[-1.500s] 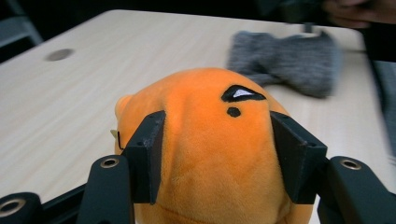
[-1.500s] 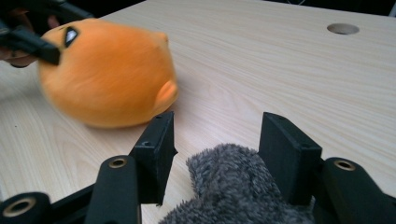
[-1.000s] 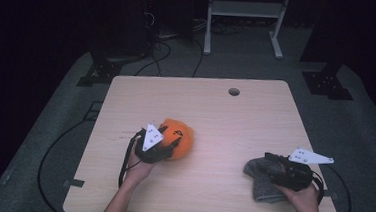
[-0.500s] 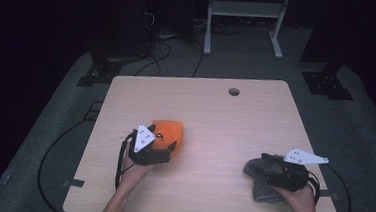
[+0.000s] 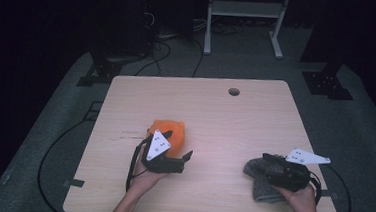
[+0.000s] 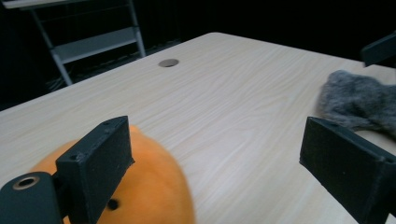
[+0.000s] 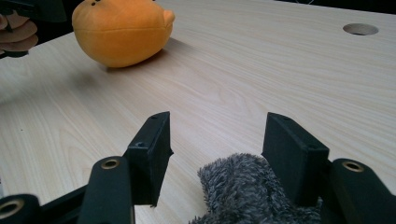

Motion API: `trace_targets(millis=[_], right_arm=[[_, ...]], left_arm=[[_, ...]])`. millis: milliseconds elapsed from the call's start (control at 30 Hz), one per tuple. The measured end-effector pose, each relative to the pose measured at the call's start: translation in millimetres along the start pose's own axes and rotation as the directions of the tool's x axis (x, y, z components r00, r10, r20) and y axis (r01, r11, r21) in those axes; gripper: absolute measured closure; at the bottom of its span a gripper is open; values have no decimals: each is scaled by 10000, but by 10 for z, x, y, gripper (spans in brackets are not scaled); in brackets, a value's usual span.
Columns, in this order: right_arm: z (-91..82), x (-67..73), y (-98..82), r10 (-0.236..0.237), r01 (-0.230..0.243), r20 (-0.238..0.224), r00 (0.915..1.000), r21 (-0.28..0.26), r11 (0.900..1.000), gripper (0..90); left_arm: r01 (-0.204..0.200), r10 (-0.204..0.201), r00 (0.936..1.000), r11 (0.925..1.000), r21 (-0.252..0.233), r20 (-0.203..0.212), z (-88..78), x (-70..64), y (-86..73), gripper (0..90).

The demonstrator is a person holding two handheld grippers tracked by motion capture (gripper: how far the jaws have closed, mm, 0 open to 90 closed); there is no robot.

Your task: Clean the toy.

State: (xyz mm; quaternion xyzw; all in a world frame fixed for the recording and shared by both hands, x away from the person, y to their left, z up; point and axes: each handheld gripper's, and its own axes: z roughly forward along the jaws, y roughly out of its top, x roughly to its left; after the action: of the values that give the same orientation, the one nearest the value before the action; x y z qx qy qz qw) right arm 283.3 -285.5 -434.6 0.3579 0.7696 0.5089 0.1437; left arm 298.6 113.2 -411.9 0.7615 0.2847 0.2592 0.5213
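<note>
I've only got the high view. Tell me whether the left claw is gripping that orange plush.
Observer: No. Left gripper view: the left claw has just been opening; jaws wide, the orange plush beside one jaw, not between them.
Operator: Now the right claw.
Observer: Right gripper view: the right claw stands open around the grey fuzzy cloth, a gap at one jaw.

The orange toy (image 7: 122,31) beside the left gripper (image 6: 219,154) looks like soft, smooth plush cloth. The grey cloth (image 7: 247,191) in the right gripper (image 7: 217,140) is rough and fuzzy. The counter (image 5: 235,124) is pale matt wood; both grippers are matt black plastic.
</note>
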Motion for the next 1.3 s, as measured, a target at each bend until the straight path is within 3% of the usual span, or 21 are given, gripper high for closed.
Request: trace_targets(millis=[333, 667, 1300], right_arm=[[1, 11, -5, -37, 37, -81, 10000, 33, 10000, 404], [-1, 33, -11, -97, 98, -146, 9998, 68, 9999, 404], [24, 52, -26, -205, 211, -263, 9994, 202, 9996, 404]], left_arm=[[-116, 102, 9969, 9998, 181, 786, 90, -196, -14, 82], [-309, 259, 9896, 9990, 331, 1415, 175, -403, -41, 75], [-654, 471, 9666, 9958, 647, 2518, 350, -713, -139, 69]])
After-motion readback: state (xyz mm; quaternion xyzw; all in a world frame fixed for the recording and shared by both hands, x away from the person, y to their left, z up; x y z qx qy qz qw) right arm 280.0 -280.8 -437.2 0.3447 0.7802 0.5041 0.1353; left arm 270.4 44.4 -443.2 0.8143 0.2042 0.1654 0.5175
